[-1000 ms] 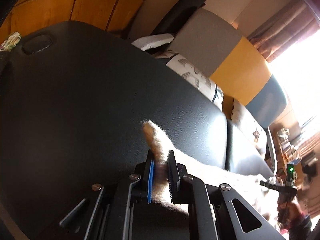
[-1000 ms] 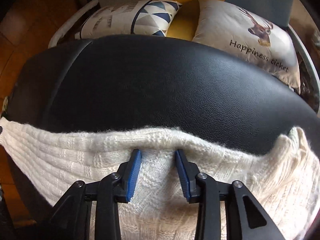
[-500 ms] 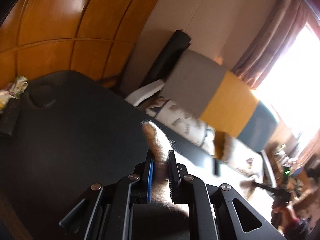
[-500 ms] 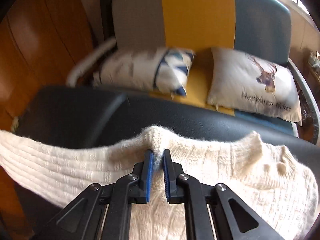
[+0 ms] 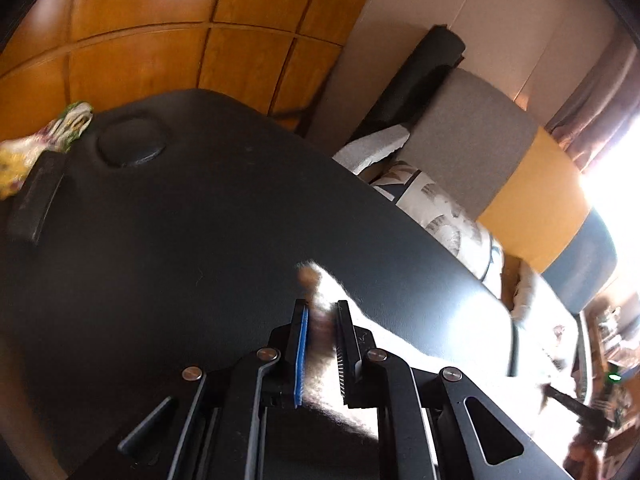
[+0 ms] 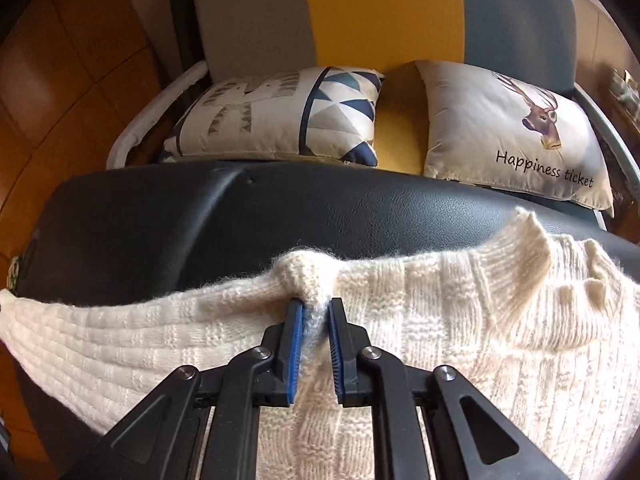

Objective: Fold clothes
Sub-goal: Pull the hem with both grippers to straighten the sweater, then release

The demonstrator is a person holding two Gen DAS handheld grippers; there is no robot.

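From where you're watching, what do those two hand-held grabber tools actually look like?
Both look alike. The left gripper and right gripper have two straight black fingers with ribbed pads, one visibly blue. Black angular linkage bars behind, joined by round silver bolts, with triangular cut-outs. No cables visible.

text: "Happiness ticket" | on: cream deer cushion, black script below the printed deer head | view: right wrist | left wrist view: no lettering readable, cushions there probably too blurred to tell | other labels: none legible

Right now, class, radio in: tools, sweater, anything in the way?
Left tool shut on sweater. Right tool shut on its edge. Nothing in the way.
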